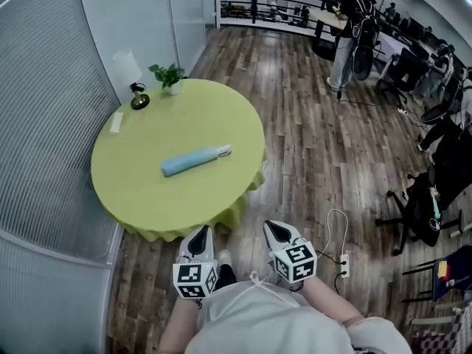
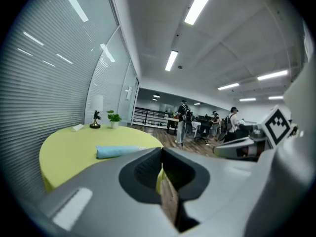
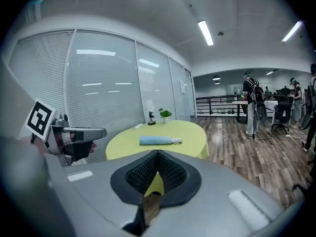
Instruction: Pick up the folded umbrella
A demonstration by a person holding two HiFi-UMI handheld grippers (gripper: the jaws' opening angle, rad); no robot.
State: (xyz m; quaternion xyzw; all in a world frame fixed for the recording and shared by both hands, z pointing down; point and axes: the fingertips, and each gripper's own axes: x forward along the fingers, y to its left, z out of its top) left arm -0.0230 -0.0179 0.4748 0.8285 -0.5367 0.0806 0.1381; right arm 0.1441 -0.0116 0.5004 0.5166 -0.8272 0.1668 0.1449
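The folded umbrella (image 1: pixel 195 160) is being left untouched on the table (image 1: pixel 147 201), pickup not begun, while the left gripper (image 1: pixel 198 232) and right gripper (image 1: pixel 275 228) are being held clenched, empty, well short.

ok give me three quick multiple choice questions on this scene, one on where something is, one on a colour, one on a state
1. Where on the tablecloth does the umbrella lie?
A) near the middle
B) at the far edge
C) hanging off the near edge

2. What colour is the tablecloth?
A) red
B) yellow-green
C) black

3. The left hand-held gripper is:
A) wide open
B) shut on the umbrella
C) shut and empty

Answers:
1. A, bare cloth shows all round the umbrella.
2. B, the head view shows yellow-green cloth.
3. C, its jaws meet with nothing between them, well short of the umbrella.
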